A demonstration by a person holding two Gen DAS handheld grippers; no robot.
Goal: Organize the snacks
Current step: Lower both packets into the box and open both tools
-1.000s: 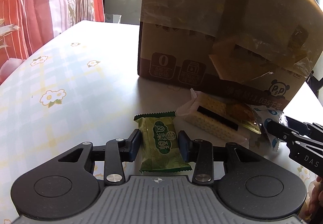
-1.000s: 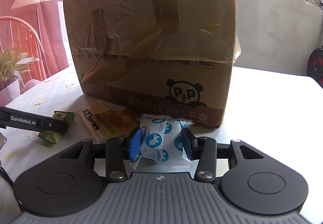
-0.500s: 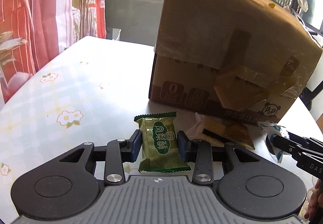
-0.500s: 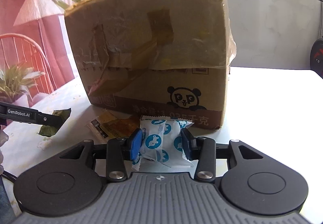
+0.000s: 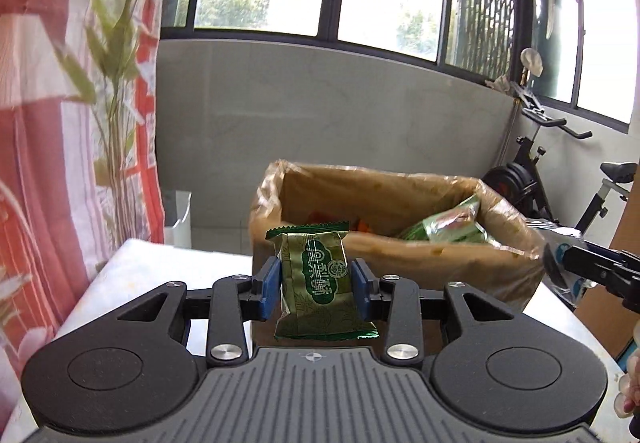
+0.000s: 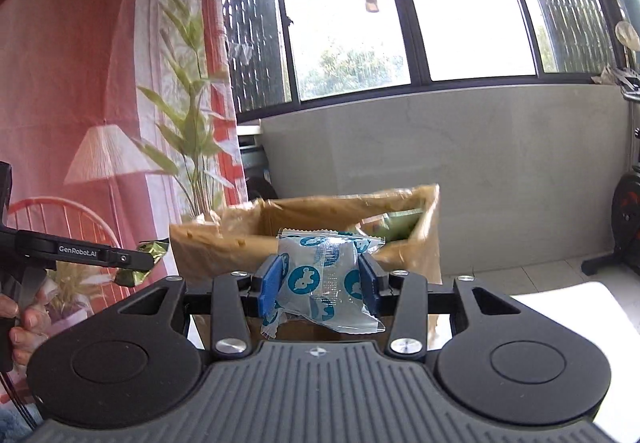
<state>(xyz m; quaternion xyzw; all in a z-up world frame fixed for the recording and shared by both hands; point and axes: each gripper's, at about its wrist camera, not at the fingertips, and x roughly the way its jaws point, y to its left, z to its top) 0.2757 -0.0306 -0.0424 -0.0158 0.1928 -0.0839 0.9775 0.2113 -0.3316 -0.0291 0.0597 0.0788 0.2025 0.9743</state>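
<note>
Since the earlier frame I have lifted both packets off the bench (image 5: 168,263), so I now look over the cardboard box's (image 5: 460,267) rim. My left hand-held gripper (image 5: 316,285) pinches the green snack packet (image 5: 316,275) upright, the open box just beyond it. My right hand-held gripper (image 6: 318,285) pinches the blue-and-white snack packet (image 6: 324,283), the same box (image 6: 224,247) straight ahead. More green packets (image 5: 448,225) lie inside.

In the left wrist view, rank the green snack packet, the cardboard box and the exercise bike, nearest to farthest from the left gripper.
1. Green snack packet: clamped in the left gripper.
2. Cardboard box: just behind, open-topped.
3. Exercise bike: far right, by the window.
</note>
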